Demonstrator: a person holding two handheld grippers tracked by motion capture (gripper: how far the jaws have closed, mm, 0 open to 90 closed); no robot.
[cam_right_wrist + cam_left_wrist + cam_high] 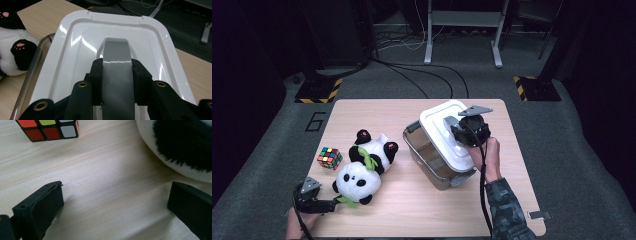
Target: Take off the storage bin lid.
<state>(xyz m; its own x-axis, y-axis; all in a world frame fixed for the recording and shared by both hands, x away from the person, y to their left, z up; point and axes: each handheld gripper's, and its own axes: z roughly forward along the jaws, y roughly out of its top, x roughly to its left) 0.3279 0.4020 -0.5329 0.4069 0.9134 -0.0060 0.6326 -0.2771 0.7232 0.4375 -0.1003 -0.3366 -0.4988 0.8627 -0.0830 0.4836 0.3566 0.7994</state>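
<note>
A pale wooden tabletop (412, 205) with rounded corners is set on grey carpeted floor (577, 150). A black-and-white plush panda (364, 167) is laid at the near left, with a multicoloured puzzle cube (329, 158) just to its left. A clear plastic storage box (432, 160) is placed right of centre.

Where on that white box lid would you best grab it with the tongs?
Probably by the grey handle running along the middle of the white lid, from above: it is narrow enough to pinch from both sides, as the right tongs do; the lid's rim looks too wide.
</note>
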